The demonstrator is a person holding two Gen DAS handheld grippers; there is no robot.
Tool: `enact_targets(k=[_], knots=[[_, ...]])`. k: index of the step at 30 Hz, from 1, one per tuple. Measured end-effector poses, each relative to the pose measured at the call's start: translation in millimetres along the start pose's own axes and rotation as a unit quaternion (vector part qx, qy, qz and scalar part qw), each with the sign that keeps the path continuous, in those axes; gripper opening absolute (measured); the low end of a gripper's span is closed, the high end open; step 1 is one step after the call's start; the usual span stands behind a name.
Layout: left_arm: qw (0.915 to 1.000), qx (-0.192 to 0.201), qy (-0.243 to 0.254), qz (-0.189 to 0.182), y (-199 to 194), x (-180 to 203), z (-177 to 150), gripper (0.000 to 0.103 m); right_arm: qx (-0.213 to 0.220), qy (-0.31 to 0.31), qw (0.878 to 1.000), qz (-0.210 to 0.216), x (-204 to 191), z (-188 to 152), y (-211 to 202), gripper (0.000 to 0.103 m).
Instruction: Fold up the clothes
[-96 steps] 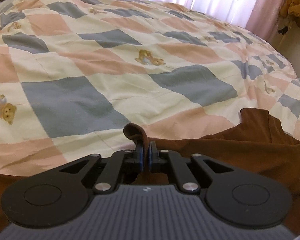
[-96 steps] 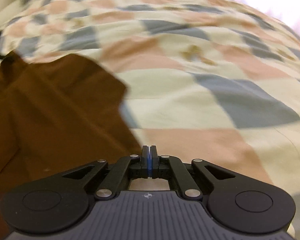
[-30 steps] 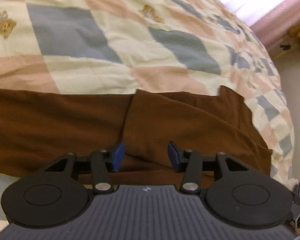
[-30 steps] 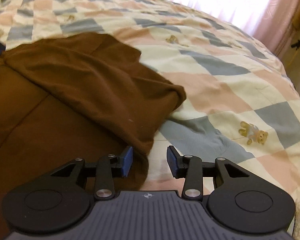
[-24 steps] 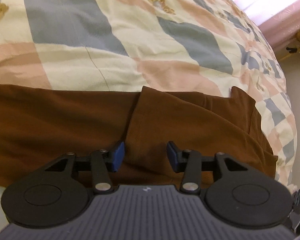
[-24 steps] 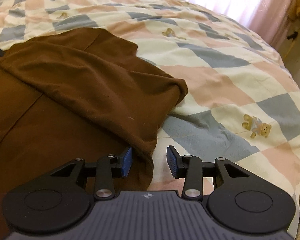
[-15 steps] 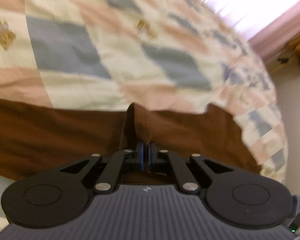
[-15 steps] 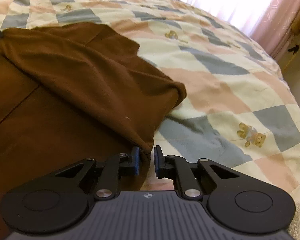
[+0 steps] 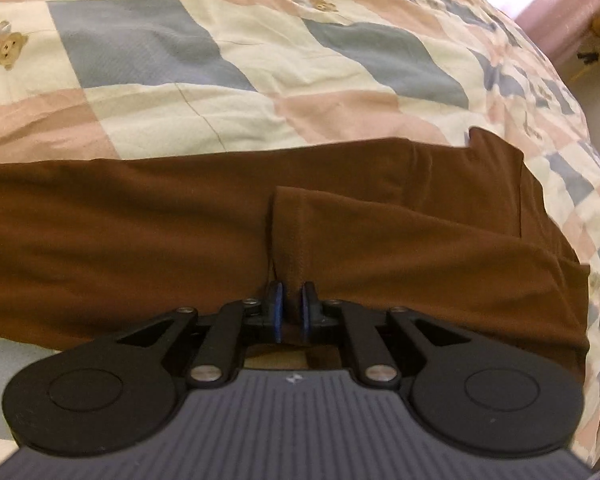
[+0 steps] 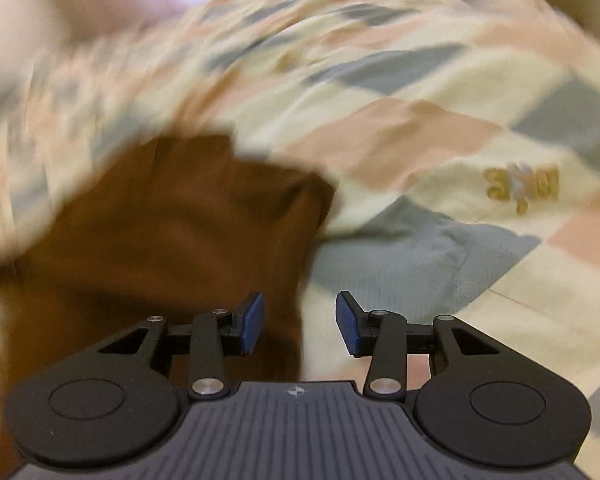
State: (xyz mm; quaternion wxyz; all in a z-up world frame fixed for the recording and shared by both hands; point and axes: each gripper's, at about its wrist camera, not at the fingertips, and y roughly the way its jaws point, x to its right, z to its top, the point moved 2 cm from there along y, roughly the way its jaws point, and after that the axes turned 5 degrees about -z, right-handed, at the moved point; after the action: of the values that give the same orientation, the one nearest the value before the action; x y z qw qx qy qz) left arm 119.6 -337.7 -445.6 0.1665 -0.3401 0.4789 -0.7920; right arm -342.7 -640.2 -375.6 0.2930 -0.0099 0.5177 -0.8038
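Observation:
A brown garment (image 9: 148, 216) lies spread across the checked bedspread (image 9: 228, 80). My left gripper (image 9: 291, 307) is shut on a stitched hem fold of the brown garment (image 9: 290, 236), pinched between its blue pads. In the right wrist view, which is motion-blurred, my right gripper (image 10: 299, 322) is open and empty, its jaws wide apart over the garment's right edge (image 10: 188, 224), where it meets the bedspread (image 10: 440, 128).
The bed's far right edge drops off toward the floor (image 9: 596, 92). A pink curtain (image 9: 572, 4) hangs at the upper right. The bedspread has teddy bear prints (image 9: 2, 44).
My left gripper, shut on the hem half a second ago, has pulled it back toward me over the garment. My right gripper, nearly shut then, has opened wide and is swinging fast.

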Motion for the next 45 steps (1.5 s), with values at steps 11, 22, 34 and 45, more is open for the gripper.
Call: enact_targets(k=[11,22,34,45], knots=[[0.9865,0.028,-0.154,-0.048,-5,-26,-2,0.067,-0.017,0.163,0.986,0.023,9,16,42,0.047],[0.9949,0.098,0.011,0.021,-34,80,12,0.002,-0.013,0.154,0.988,0.008,4,-14,18,0.047],[0.9849,-0.001,0.136,-0.107,27,201,-42,0.031,-0.012,0.169,0.985,0.011,16,-26,7,0.048],[0.9938,0.054,0.092,-0.031,36,146,0,0.019,0.014,0.248,0.967,0.060,44,-13,26,0.038]])
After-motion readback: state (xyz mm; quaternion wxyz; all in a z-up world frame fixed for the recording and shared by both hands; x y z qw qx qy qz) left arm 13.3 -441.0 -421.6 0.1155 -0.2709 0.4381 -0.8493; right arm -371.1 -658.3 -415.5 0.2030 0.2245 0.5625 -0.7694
